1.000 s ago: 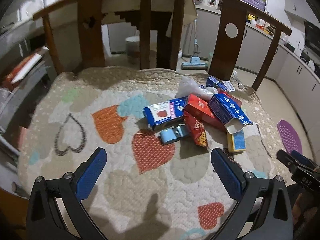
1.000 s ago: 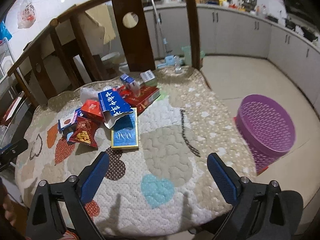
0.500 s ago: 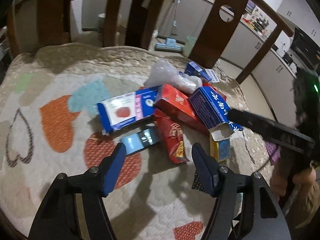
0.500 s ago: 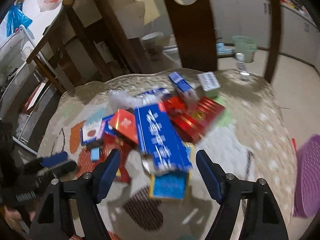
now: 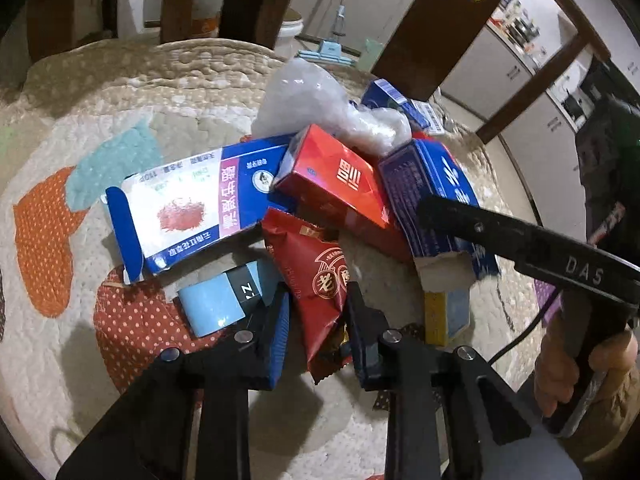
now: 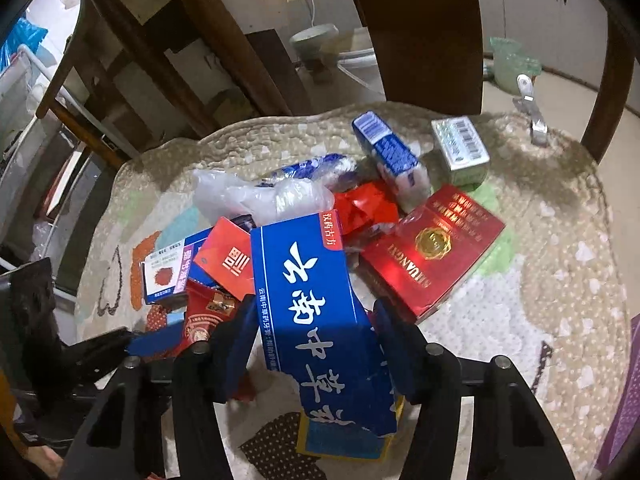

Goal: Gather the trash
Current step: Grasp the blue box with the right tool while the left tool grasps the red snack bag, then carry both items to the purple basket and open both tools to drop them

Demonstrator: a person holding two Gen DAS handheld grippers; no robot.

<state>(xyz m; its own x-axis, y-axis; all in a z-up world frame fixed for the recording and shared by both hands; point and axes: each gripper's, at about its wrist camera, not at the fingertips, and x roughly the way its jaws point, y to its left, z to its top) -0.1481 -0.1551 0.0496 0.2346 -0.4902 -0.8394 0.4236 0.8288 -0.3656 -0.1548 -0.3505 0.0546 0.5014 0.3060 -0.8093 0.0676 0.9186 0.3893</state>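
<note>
L gripper [image 5: 318, 314] clamps the red snack wrapper [image 5: 316, 280] w/ R gripper [image 6: 316, 340] pinching the long blue box [image 6: 316, 304], both at the pile's near side mid chair cushion [image 6: 540, 280], probably for easiest reach.

Both views are dim indoor shots, with the strongest light falling from above and behind the camera onto the quilted cushion [image 5: 168, 92], which reads pale while the chair back [image 6: 424, 28] stays nearly black. Soft shadows pool under the pile of boxes and beneath the left gripper [image 5: 318, 316]. The red box [image 6: 434, 256] shows a glossy sheen, and the plastic bag [image 5: 320, 96] glints faintly. Fisheye bending curves the cabinets [image 5: 532, 76] and rounds the frame into dark corners. The right wrist view is slightly smeared, with print on the blue box [image 6: 320, 320] soft. Close-up gripper arms look blurred.
</note>
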